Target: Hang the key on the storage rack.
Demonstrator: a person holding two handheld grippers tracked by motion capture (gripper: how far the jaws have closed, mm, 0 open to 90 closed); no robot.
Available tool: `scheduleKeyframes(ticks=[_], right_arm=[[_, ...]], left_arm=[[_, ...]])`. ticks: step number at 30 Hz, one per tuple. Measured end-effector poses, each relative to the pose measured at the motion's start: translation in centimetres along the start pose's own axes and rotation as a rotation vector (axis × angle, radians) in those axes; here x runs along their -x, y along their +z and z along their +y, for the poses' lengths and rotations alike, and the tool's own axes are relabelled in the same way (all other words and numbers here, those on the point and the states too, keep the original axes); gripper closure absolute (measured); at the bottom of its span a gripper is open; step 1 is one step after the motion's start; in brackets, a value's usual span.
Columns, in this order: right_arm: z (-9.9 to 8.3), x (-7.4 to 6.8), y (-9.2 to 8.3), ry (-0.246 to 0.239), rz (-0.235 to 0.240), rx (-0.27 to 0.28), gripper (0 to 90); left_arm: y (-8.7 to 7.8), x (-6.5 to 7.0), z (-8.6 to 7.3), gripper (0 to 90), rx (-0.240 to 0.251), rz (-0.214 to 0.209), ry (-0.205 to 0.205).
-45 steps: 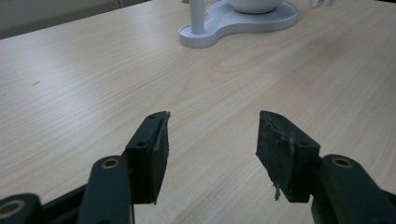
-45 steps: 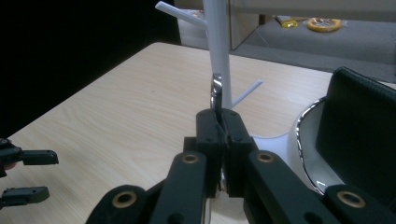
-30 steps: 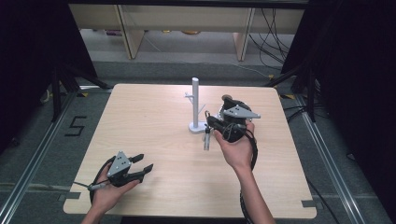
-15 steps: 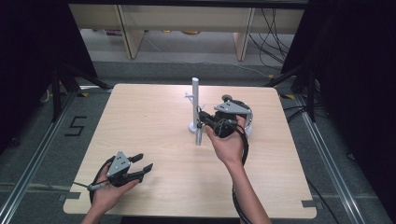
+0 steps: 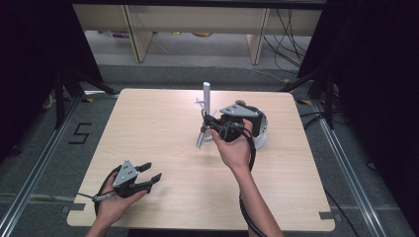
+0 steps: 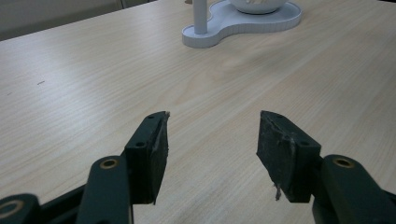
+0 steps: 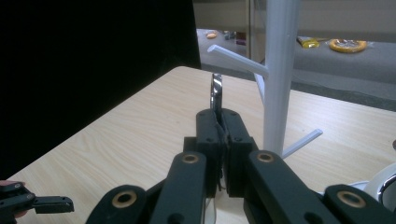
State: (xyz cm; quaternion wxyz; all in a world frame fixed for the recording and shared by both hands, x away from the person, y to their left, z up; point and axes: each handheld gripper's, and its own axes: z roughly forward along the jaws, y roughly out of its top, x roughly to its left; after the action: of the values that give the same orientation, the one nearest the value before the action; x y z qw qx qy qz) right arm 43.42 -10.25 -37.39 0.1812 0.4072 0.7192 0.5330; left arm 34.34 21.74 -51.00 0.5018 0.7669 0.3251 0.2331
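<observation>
Wooden table (image 5: 163,128) stands in a dim room, and near its far middle there is a white rack (image 5: 206,98) with thin pegs (image 7: 236,58) on an upright post. The right gripper (image 5: 206,123) is pressed together on a thin metal utensil (image 7: 216,91), just beside the post. I judge the step is to hang the utensil on a peg. To do it well, the hand should keep the utensil's shiny top end level with the peg tip, approach slowly, and let go only when it hangs. The utensil looks flat, silver and narrow; its lower part hangs below the jaws (image 5: 200,139). The left gripper (image 5: 151,172) rests spread and empty, near the front edge.
</observation>
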Motion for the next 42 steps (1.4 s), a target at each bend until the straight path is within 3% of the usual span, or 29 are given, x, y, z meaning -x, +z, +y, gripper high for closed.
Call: scheduleKeyframes(ticks=[4, 9, 23, 42], right_arm=[[0.0, -0.1, 0.3, 0.019, -0.005, -0.001, 88.3], [0.4, -0.2, 0.8, 0.009, -0.004, 0.000, 88.3], [1.6, -0.8, 3.6, 0.090, 0.019, 0.029, 88.3], [1.7, 0.1, 4.1, 0.141, -0.051, 0.029, 88.2]], left_arm=[[0.2, 0.1, -0.1, 42.6, 0.019, 0.000, -0.001], [0.1, 0.1, 0.0, 42.6, -0.001, -0.004, 0.005], [0.1, 0.3, 0.0, 42.6, -0.001, -0.016, 0.009], [0.3, 0.4, -0.1, 42.6, 0.001, -0.022, 0.006]])
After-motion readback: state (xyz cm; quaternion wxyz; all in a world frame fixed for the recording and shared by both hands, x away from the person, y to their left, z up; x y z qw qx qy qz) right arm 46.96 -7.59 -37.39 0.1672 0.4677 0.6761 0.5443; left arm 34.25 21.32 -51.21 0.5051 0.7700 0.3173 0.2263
